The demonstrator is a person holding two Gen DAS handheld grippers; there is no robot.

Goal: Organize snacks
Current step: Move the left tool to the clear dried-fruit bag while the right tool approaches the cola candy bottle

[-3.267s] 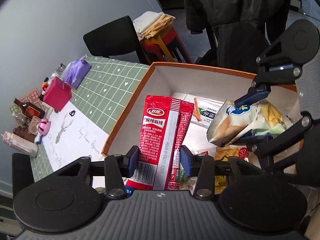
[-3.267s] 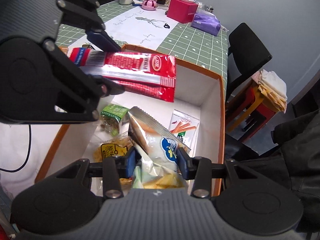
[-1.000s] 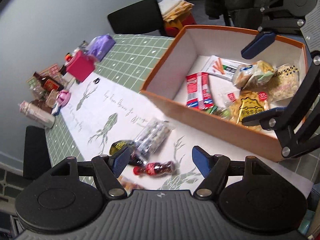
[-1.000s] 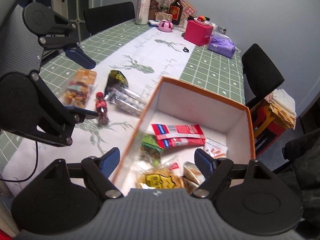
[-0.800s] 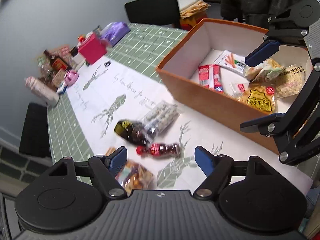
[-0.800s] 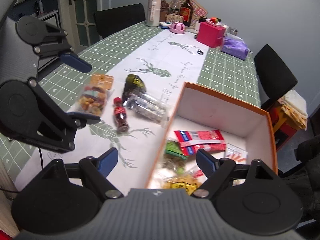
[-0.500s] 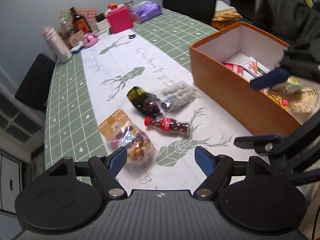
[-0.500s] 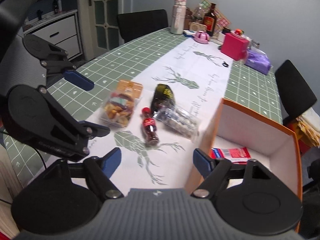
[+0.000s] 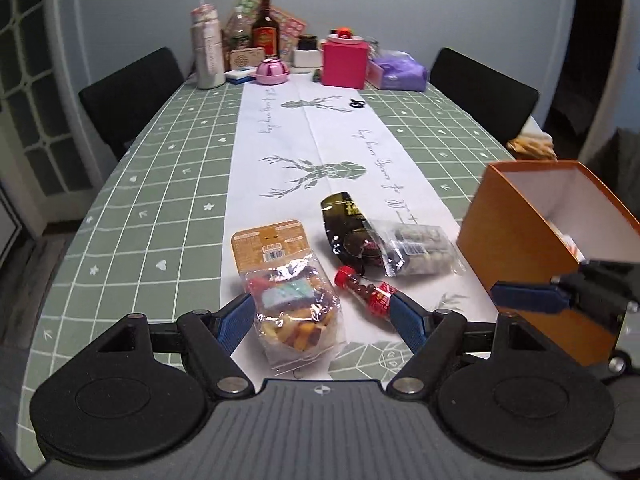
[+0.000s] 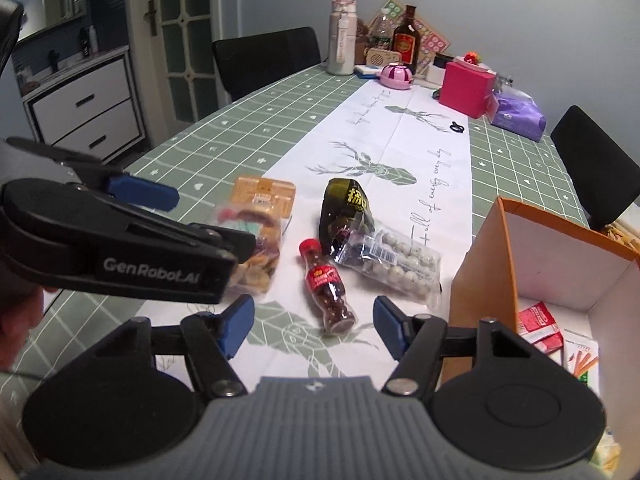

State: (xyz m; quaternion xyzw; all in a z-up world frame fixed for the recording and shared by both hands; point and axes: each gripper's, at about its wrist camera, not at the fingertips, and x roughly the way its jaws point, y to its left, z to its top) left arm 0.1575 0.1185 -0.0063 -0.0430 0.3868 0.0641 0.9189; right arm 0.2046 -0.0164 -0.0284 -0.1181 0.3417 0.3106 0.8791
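Four snacks are left loose on the table [image 9: 160,208], all just beside the orange box [image 9: 516,248] on its open-table side: a clear bag of mixed sweets [image 9: 292,304] with an orange header card, a small cola-shaped candy bottle [image 9: 366,294], a dark green pouch [image 9: 346,220], and a clear pack of pale round candies [image 9: 416,248] that lies partly over the pouch and nearest the box.

In my right wrist view I see at least two packets already in the box [image 10: 560,248]: one red [image 10: 536,320] and one white with orange sticks [image 10: 582,356].

I judge I am at the reach for the next pair of pickups. My left gripper [image 9: 320,316] has its jaws wide apart, empty, with the sweets bag lying between them but not touched. My right gripper [image 10: 312,326] has just been closing somewhat; its jaws are apart with the candy bottle [image 10: 328,284] lying ahead between them, nothing pinched.

Next, I think each gripper must come down lower: the left to straddle the bag's bulging body, the right to line up across the bottle's length so it does not roll away, then squeeze and carry both to the box.
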